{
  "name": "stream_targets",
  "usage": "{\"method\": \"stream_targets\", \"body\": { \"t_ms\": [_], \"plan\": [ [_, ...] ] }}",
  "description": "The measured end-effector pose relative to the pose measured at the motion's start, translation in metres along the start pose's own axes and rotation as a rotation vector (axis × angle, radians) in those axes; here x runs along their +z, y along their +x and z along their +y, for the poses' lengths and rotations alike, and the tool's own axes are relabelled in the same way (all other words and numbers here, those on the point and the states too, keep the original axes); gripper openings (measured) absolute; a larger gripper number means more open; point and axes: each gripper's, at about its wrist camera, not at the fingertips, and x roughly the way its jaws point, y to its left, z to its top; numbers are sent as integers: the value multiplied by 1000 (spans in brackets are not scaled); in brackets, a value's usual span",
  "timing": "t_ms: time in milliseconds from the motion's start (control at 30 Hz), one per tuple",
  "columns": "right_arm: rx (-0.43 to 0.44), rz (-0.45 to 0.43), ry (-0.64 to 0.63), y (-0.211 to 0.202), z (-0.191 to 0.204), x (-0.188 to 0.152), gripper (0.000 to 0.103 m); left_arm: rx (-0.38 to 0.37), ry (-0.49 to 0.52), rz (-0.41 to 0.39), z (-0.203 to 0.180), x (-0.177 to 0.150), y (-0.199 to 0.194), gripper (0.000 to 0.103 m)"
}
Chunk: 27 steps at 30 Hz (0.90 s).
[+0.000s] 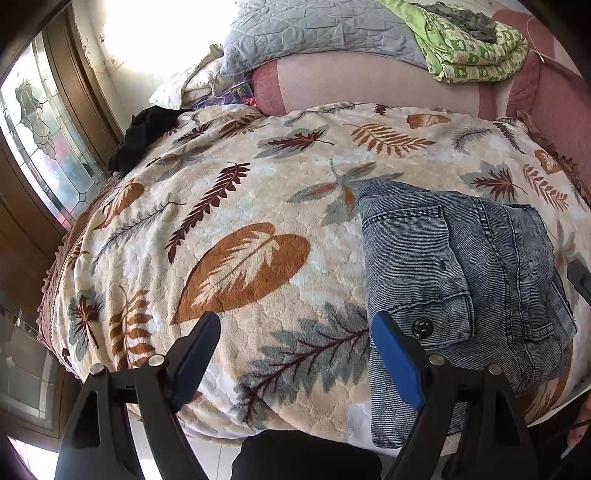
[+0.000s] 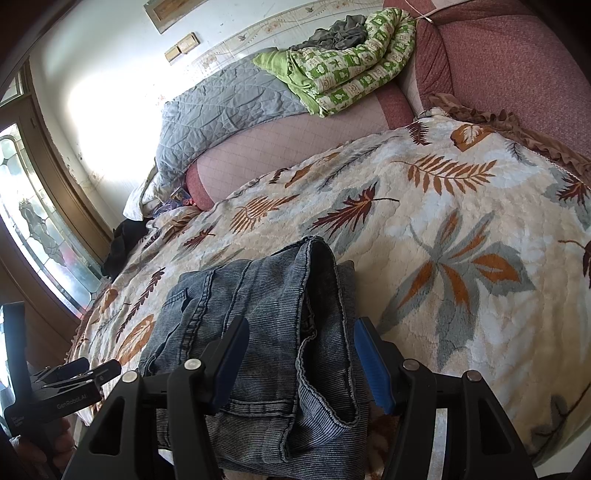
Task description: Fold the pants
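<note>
The pants (image 1: 465, 280) are washed blue denim, folded into a compact stack near the front edge of the bed, with a black button showing. In the right wrist view the pants (image 2: 266, 332) lie just under and between my fingers. My left gripper (image 1: 291, 354) is open and empty, hovering left of the stack, its right finger at the stack's left edge. My right gripper (image 2: 303, 365) is open, its blue-padded fingers standing on either side of the stack's near end, holding nothing. The left gripper's body shows at the lower left of the right wrist view (image 2: 70, 380).
The bed is covered by a cream leaf-print blanket (image 1: 236, 206). A grey quilt (image 1: 314, 33) and a green patterned quilt (image 1: 469, 48) lie at the head. Dark clothing (image 1: 140, 136) sits at the bed's left edge, by a glazed door (image 1: 40, 136).
</note>
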Motion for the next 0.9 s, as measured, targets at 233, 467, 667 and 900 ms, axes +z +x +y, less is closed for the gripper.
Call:
{"method": "stream_targets", "body": {
  "t_ms": [233, 467, 667, 900],
  "plan": [
    [1, 5, 0, 1, 0, -1, 63, 1, 0, 4, -1, 1, 1, 85],
    [0, 10, 0, 3, -1, -1, 63, 1, 0, 3, -1, 0, 2, 85],
    [1, 12, 0, 3, -1, -1, 63, 1, 1, 3, -2, 1, 2, 85],
    [2, 18, -1, 4, -1, -2, 63, 2, 1, 2, -2, 2, 2, 85]
  ]
}}
